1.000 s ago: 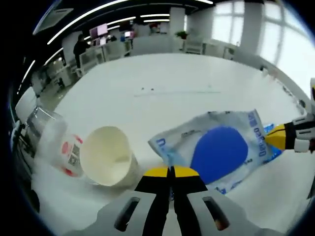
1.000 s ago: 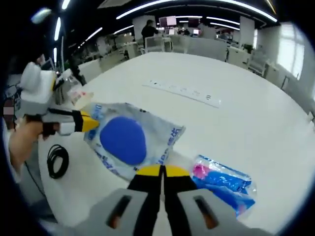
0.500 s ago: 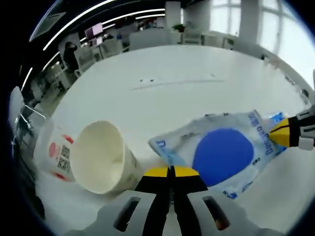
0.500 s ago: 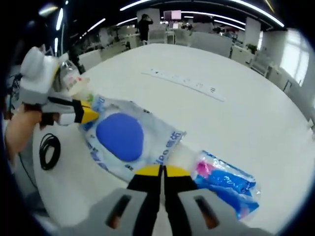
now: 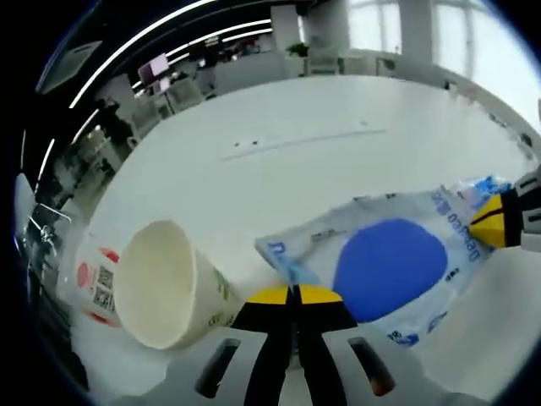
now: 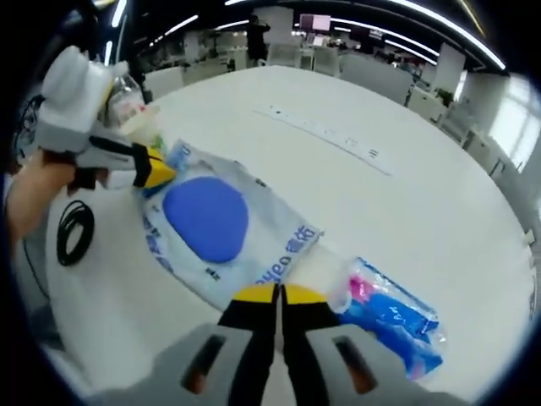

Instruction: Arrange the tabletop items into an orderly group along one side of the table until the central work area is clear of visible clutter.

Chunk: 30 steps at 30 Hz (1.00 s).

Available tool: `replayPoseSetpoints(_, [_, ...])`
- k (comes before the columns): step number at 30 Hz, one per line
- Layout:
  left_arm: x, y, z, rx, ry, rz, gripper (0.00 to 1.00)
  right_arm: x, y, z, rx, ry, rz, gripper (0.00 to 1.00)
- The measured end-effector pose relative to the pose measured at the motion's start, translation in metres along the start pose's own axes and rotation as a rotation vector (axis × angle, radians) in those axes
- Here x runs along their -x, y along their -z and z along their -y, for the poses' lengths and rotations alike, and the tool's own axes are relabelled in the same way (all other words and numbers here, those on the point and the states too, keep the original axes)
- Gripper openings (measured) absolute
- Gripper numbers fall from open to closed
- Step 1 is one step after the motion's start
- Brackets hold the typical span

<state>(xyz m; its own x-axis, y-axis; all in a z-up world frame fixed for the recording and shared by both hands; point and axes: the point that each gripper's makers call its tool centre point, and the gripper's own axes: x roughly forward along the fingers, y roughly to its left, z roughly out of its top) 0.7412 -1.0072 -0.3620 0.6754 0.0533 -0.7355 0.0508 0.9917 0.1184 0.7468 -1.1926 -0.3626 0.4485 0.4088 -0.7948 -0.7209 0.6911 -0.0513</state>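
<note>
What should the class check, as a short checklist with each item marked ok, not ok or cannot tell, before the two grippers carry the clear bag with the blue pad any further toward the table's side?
1. Left gripper shut on one end of the clear bag: ok.
2. Right gripper shut on the bag's other end: ok.
3. Bag stretched flat between the grippers, not bunched: ok.
4. Paper cup lying on its side close beside the bag's left end, may be knocked: not ok.
5. Small blue and pink packet beside the right gripper, apart from the bag: cannot tell.
6. Black cable coiled near the table edge, off the bag: ok.
</note>
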Motion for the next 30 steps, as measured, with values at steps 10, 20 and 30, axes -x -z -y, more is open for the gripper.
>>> replayPoseSetpoints(10, [-0.003, 0.003, 0.002, -0.023, -0.028, 0.024, 0.0, -0.004, 0.004, 0.0, 0.039, -0.008, -0.018, 0.0])
replayPoseSetpoints(20, [-0.004, 0.003, 0.002, -0.058, -0.059, 0.045, 0.0, -0.006, 0.005, 0.0, 0.062, -0.012, -0.03, 0.0])
replayPoseSetpoints(30, [-0.004, 0.002, 0.002, -0.066, -0.072, 0.048, 0.0, 0.026, -0.047, 0.001, 0.114, 0.08, 0.197, 0.08])
